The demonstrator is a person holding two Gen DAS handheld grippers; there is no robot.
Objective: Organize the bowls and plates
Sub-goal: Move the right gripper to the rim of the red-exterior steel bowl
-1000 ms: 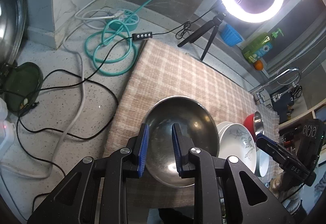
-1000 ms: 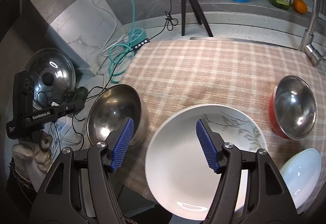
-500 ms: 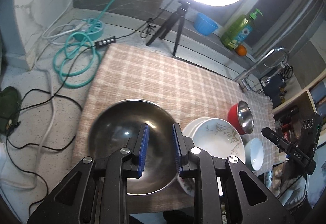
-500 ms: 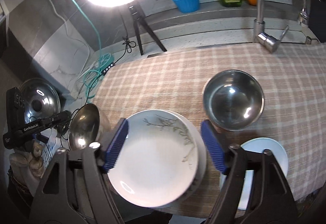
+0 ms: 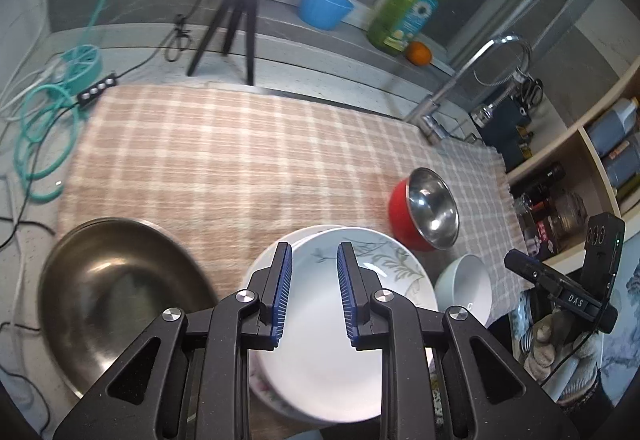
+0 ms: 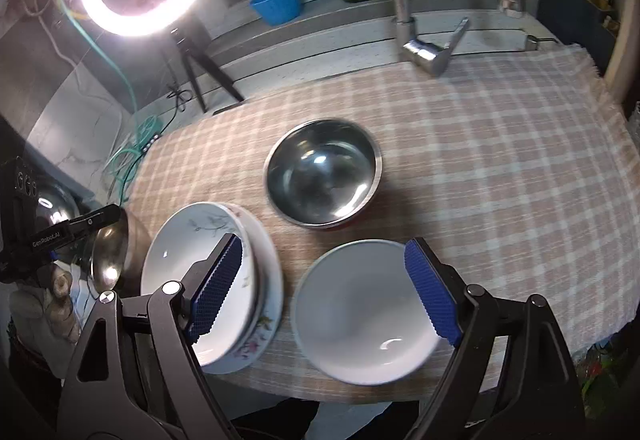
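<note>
Big steel bowl far left, near edge. Left gripper over stacked white plates, jaws narrow, holding nothing. Right gripper wide apart, empty, straddling white bowl. Likely next: lower squarely, pinch one rim, avoid clipping the plates. Red-sided steel bowl sits beyond.

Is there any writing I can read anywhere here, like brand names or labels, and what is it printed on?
"GenRobot.AI": white lettering on the black handle of the left gripper, seen from the right wrist camera.
"DAS": on the black handle of the right gripper, seen from the left wrist camera.
Green soap bottle: its label shows a flower picture, but the words are too blurred to read.
Jars and bottles on the shelf: labels too small to read.
</note>
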